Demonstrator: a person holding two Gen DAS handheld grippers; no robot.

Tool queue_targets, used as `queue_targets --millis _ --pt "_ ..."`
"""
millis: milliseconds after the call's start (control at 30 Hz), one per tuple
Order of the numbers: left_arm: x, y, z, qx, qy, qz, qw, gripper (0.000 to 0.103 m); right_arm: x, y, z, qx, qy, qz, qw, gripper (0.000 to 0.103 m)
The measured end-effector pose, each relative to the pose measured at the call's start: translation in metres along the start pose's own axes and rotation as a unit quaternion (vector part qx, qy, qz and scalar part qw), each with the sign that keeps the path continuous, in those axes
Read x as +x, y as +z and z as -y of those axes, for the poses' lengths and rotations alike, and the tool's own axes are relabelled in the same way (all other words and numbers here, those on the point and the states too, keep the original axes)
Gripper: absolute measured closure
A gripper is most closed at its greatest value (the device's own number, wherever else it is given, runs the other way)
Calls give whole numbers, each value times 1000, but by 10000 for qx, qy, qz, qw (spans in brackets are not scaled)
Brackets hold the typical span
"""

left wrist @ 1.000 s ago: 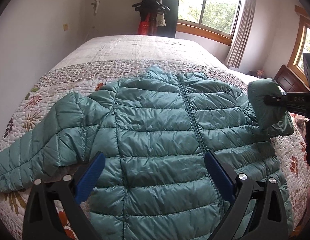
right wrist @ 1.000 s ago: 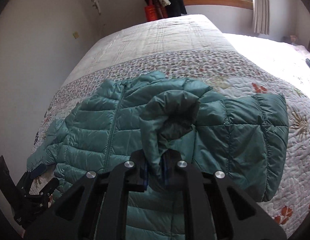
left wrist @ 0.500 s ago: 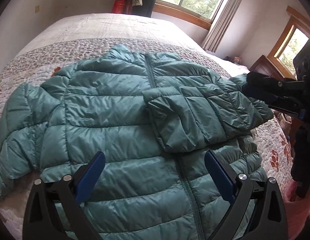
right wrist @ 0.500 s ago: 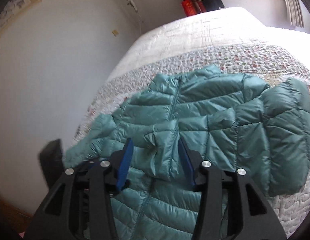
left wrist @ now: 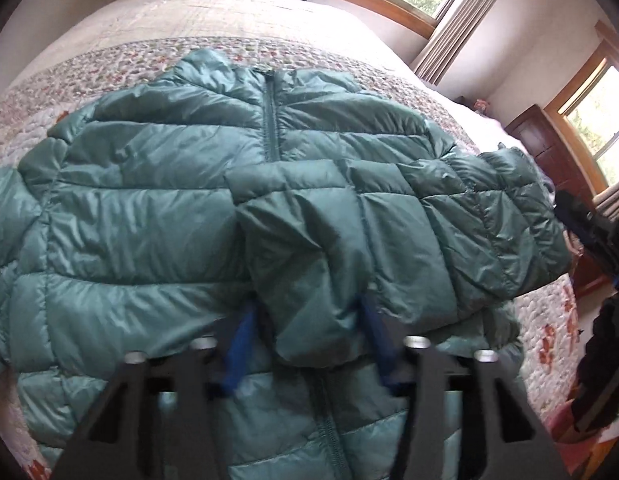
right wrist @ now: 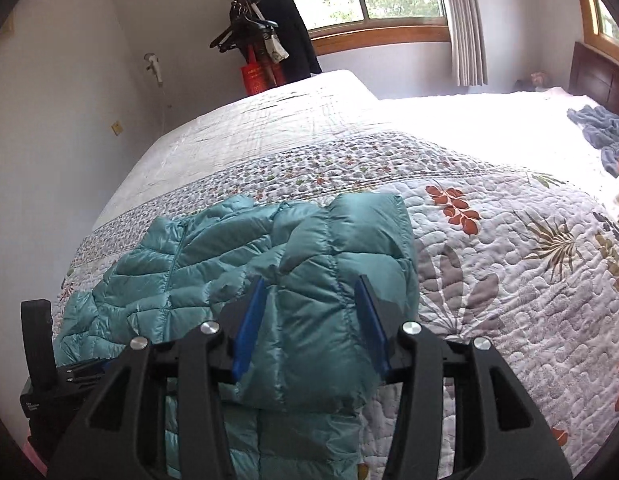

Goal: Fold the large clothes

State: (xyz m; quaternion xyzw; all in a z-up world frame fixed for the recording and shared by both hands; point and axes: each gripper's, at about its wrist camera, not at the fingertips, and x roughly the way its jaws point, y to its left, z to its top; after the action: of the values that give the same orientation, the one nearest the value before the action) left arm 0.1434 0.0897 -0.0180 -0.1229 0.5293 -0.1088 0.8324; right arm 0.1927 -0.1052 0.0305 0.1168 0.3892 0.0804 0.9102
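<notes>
The jacket (left wrist: 157,216) lies zipped on the bed (right wrist: 489,264), one sleeve (left wrist: 349,240) folded across its chest between the left gripper's (left wrist: 309,340) parted fingers, right gripper (right wrist: 309,320) likewise empty; the puffy sleeve may spring back if released unpressed.

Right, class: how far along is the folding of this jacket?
Done: one sleeve lies folded across the jacket front. In hand: the left gripper has its jaws either side of that sleeve's cuff; grip unclear. The right gripper is open. Left: the other sleeve, spread on the quilt, and folding the body.
</notes>
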Motion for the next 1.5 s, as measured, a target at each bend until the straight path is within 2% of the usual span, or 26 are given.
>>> queue_targets --millis 33,67,133,233,333,433,533,633,767,867,933,1000,1100,1200,1267,1400,1500 --pt "-1 1 -2 -72 -140 15 9999 81 -1 -1 5 74 71 17 9999 57" --pt "-3 2 -4 -156 -238 62 9996 86 -2 -1 10 136 144 22 9998 57" --pt "-11 3 -11 -260 -245 211 9991 89 -4 0 17 277 176 64 9994 57" --pt "-36 5 -27 -352 -107 560 9978 91 1 2 24 415 228 22 9989 57" --pt "-58 7 -49 -357 214 811 9958 91 17 -3 21 406 444 -253 9979 57" --pt "-65 7 -70 -426 421 820 9948 91 39 -10 9 284 579 -595 9961 58" --pt "-57 7 -85 -496 495 672 9953 90 63 -20 1 171 388 -899 9950 59" --pt "-47 7 -94 -409 636 601 9953 88 78 -28 -1 35 80 -1050 9944 61" --pt "-36 6 -102 -342 742 596 9949 79 87 -34 -2 -43 1 -1126 9936 61" --pt "-47 5 -104 -393 835 709 9932 75 78 -30 -4 -38 -9 -1109 9938 59" --pt "-63 3 -101 -422 894 932 9907 75 62 -23 -9 -35 142 -964 9952 60" --pt "-84 4 -93 -360 936 1226 9874 70 43 -15 -20 0 368 -863 9956 60" --pt "-98 12 -69 -137 796 1397 9869 63 34 -6 -46 -109 514 -961 9940 60" --pt "-87 22 -45 50 637 1268 9899 60 47 -1 -72 -261 452 -1141 9921 59" --pt "-71 25 -37 108 733 1128 9909 60 65 -5 -80 -301 338 -1307 9904 59" --pt "-31 32 -49 47 1135 796 9903 60 93 -20 -81 -289 1 -1467 9888 60" --pt "-17 28 -62 26 1068 693 9919 60 110 -29 -71 -216 110 -1575 9872 60"
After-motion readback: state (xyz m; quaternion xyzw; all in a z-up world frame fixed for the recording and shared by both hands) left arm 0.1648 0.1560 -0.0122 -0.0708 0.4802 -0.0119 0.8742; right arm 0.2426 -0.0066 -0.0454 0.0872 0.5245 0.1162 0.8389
